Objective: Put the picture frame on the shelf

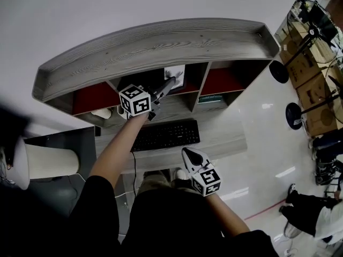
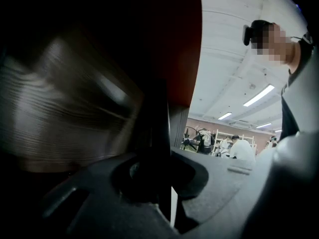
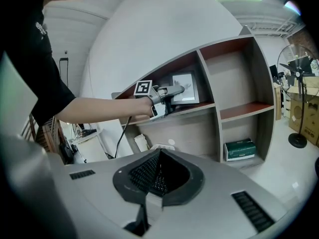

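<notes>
The picture frame (image 3: 184, 87) stands upright in the middle upper compartment of the grey wooden shelf (image 3: 234, 111) behind the desk; in the head view it shows as a pale picture frame (image 1: 176, 75). My left gripper (image 1: 170, 82) reaches into that compartment and is shut on the frame's left edge. In its own view the left gripper (image 2: 158, 173) holds a dark thin edge that runs up from between the jaws. From the right gripper view the left gripper (image 3: 175, 90) meets the frame's side. My right gripper (image 1: 186, 152) hangs low near my lap, shut and holding nothing; in its own view the right gripper (image 3: 157, 156) points at the shelf.
A black keyboard (image 1: 166, 134) lies on the desk (image 1: 225, 135) below the shelf. A green box (image 3: 240, 149) sits in the lower right compartment and white items (image 3: 142, 142) in the lower middle. A white bin (image 1: 51, 161) stands left, and stand bases (image 1: 278, 71) with cardboard boxes at right.
</notes>
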Motion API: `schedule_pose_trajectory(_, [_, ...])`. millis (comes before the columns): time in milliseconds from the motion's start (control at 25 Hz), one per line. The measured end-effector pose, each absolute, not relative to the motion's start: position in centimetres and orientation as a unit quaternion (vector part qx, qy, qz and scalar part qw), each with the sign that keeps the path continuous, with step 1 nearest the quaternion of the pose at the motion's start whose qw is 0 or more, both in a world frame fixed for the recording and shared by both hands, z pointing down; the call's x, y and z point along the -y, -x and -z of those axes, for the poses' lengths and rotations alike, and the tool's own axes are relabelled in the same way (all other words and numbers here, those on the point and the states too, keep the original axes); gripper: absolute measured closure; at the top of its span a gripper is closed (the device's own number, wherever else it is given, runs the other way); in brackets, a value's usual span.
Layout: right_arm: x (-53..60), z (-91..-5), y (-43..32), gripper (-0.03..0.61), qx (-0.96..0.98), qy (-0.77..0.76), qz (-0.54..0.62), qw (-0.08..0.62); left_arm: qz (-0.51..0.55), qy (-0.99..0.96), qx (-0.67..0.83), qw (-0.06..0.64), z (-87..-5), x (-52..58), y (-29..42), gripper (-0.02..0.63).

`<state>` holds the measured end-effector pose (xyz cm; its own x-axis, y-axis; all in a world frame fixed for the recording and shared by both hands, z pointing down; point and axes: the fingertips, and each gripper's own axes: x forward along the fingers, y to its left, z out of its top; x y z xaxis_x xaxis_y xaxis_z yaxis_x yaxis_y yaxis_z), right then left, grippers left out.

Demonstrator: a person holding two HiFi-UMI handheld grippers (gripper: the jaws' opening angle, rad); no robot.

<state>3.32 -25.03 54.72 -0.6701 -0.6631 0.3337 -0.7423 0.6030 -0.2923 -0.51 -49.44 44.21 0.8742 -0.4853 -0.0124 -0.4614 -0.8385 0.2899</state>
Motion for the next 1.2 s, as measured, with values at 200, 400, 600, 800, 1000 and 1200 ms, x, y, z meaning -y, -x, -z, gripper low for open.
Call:
schedule_pose_trajectory(200, [24.6,-55.1,-4.0,0.568,0.886,-0.403,-0.211,0.097,0.006,-0.957,0.252,0.145,-44.9,50.6,-0.3,0.588])
schedule_pose_trajectory(400, [23.9,-55.4,-4.1,0.568,0.883,-0.406,-0.214,0.097,0.005,-0.94,0.292,0.174,-45.0,52.1,0.3,0.586])
schedule_pose_trajectory(600, [23.1,-55.6,-4.0,0.568,0.883,-0.404,-0.215,0.1,-0.015,-0.929,0.314,0.195,-45.7,53.3,0.4,0.565])
schedule_pose_trajectory(800, [22.3,-55.6,-3.8,0.568,0.884,-0.402,-0.216,0.101,-0.036,-0.922,0.329,0.201,-45.8,53.9,0.0,0.542])
schedule_pose_trajectory(1000, [22.3,-55.6,-4.1,0.568,0.883,-0.405,-0.214,0.1,-0.068,-0.911,0.358,0.194,-46.6,54.8,0.1,0.472])
schedule_pose_trajectory(1200, [22.8,-55.7,-4.5,0.568,0.882,-0.409,-0.214,0.097,-0.076,-0.904,0.375,0.191,-46.9,55.5,-0.2,0.439])
